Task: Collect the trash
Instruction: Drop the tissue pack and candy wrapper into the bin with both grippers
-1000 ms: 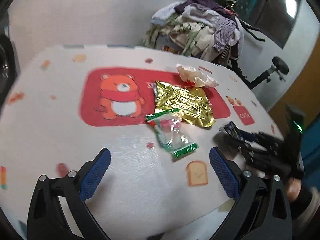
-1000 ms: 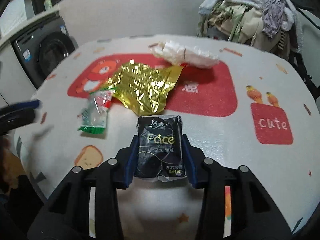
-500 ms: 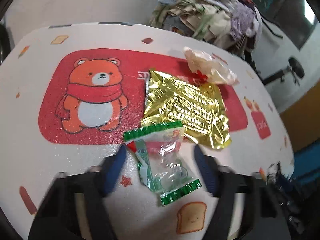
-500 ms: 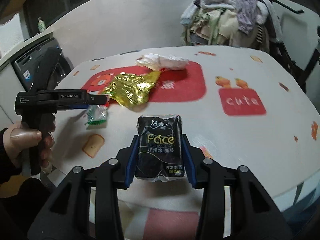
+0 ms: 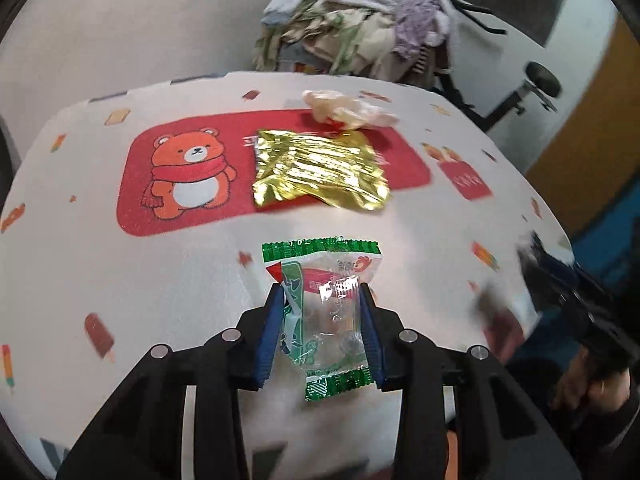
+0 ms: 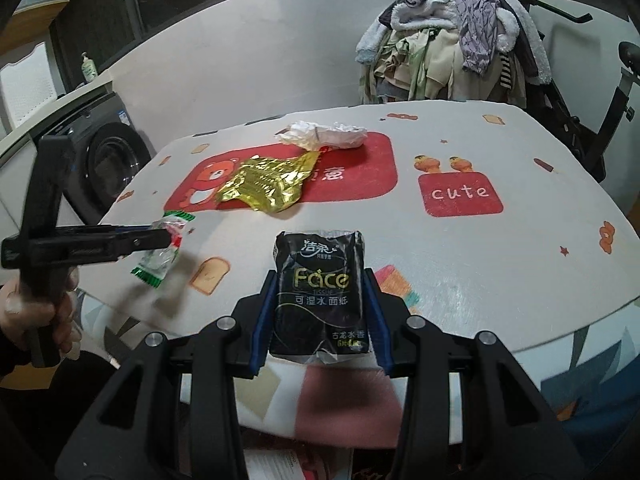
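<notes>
**Carrying two pieces of trash off the worktop**

Left wrist view. The left tool (image 5: 322, 326) is clenched on the clear green-edged wrapper (image 5: 324, 312); its jaws have just been closing, and both blue pads now press the wrapper's sides. The wrapper hangs slightly twisted, its lower seal below the pads. Judgement: keep the clamp steady and lift straight, since thin film can slip sideways. The gold foil bag (image 5: 320, 170) and the crumpled white plastic (image 5: 348, 110) lie on the worktop (image 5: 120, 280), touching each other, yet to be collected. The right edge is motion-blurred; the dark shape there cannot be read clearly.

Right wrist view. The right tool (image 6: 320, 312) grips the black tissue pack (image 6: 318, 296) by its long sides, held upright and clear of the worktop. Judgement: carry it level to the bin. No bin or bag for the trash appears in either view. The pack's bottom edge and the floor below are blurred.
</notes>
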{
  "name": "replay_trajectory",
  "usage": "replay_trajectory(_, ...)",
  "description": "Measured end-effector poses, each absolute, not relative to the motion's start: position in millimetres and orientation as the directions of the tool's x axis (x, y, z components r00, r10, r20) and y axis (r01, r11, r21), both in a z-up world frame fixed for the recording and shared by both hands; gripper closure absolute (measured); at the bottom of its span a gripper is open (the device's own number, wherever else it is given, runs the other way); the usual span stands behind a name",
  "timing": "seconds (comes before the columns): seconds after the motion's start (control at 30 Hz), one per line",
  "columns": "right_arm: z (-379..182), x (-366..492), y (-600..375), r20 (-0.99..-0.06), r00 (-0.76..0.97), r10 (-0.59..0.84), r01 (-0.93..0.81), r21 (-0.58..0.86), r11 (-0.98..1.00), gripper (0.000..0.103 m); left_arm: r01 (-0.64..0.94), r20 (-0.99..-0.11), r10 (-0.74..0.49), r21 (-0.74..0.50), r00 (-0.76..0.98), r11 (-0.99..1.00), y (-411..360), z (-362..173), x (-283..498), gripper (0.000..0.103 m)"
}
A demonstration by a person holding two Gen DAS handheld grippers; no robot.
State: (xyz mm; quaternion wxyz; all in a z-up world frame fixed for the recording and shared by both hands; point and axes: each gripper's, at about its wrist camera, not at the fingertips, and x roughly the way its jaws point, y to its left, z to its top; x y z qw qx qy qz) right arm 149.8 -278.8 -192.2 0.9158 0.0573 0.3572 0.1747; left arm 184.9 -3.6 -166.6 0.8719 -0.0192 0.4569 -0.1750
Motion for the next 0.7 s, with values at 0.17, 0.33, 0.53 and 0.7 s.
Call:
replay_trajectory(0.17, -186.7, 125.5, -273.4, -0.631, 0.686, 0.361, -0.298, 0.209, 0.932, 0.060, 0.362, -0.753, -0.372, -0.190, 0.543, 0.912, -9.3, -153.3, 129.1, 0.066)
replay_trajectory(0.33, -182.2, 102.9, -272.2, -0.626, 0.696, 0.352, -0.302, 0.190, 0.934, 0.060, 0.432, -0.756, -0.406, -0.181, 0.514, 0.883, -20.0, -163.5, 69.7, 0.065)
replay_trajectory(0.53, -185.3, 85.2, -271.2, -0.636, 0.688, 0.350, -0.308, 0.181, 0.934, 0.060, 0.525, -0.797, -0.400, -0.124, 0.452, 0.842, -39.6, -186.3, 24.2, 0.065)
replay_trajectory(0.7, -188.4, 77.2, -268.7, -0.647, 0.681, 0.343, -0.318, 0.160, 0.934, 0.059, 0.540, -0.820, -0.395, -0.128, 0.414, 0.832, -45.5, -205.0, 14.4, 0.063)
